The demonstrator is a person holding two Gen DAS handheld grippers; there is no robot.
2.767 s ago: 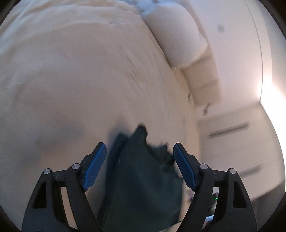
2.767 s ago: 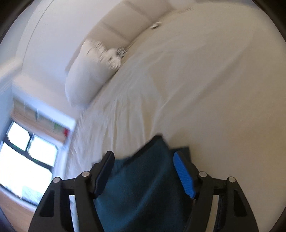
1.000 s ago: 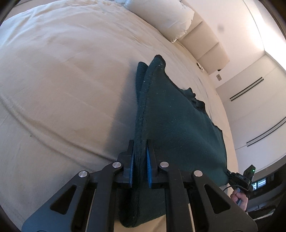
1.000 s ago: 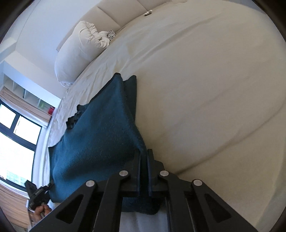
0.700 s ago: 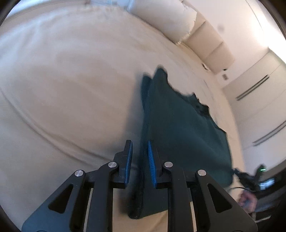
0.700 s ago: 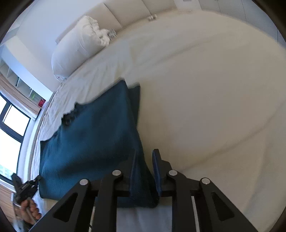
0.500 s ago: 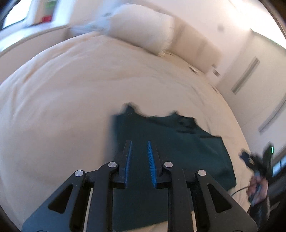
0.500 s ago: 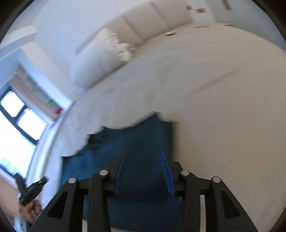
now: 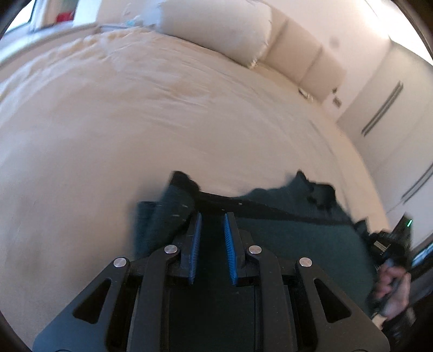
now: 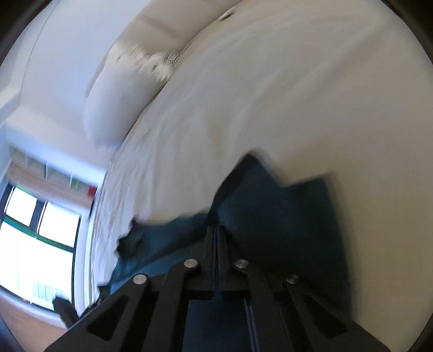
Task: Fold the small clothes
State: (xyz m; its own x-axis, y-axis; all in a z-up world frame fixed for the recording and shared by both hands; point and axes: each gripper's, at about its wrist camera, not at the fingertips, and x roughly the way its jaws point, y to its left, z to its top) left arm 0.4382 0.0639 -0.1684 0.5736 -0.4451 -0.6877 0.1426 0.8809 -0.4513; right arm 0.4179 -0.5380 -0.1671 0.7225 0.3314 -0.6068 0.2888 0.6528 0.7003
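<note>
Garment [image 9: 297, 243] under L tool [image 9: 212, 230]

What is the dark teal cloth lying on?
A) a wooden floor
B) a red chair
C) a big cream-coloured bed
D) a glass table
C: the dark teal cloth is spread over the cream-coloured bed, whose sheet stretches away to a white pillow at the far end.

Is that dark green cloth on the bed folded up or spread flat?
Partly folded: the dark green cloth lies on the bed with one edge doubled over itself near the left.
</note>
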